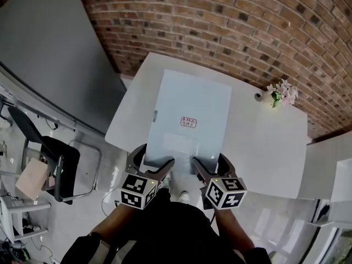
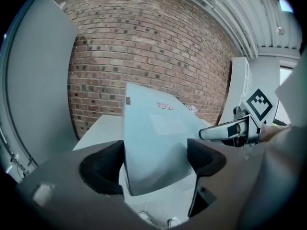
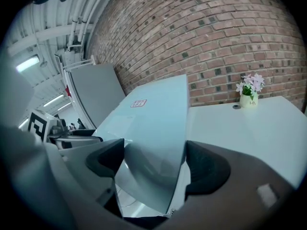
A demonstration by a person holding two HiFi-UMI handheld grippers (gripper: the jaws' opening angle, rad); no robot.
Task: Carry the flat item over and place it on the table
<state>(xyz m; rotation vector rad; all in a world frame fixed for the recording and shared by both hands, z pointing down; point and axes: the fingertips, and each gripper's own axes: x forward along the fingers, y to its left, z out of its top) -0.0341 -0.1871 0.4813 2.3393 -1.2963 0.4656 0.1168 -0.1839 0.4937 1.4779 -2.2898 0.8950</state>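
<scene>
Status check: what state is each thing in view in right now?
flat sheet: held at its near edge by both grippers, tilted above the table
left gripper: shut on the flat sheet
right gripper: shut on the flat sheet
flower vase: upright on the table

**Brick-walled room, white table, grey panel**

Red-brown brick wall [image 1: 220, 21] runs behind a white rectangular table [image 1: 269, 147]. Small vase of pink-white flowers [image 1: 279, 95] stands near the table's far edge. Large flat grey panel [image 1: 49, 54] at left. Black metal-framed chair [image 1: 60, 164] on glossy pale floor [image 1: 93, 224], tan cardboard box [image 1: 33, 180] just beside it. White ceiling pipes [image 3: 81, 18] and lit strip lamp [image 3: 26, 63] overhead.
</scene>
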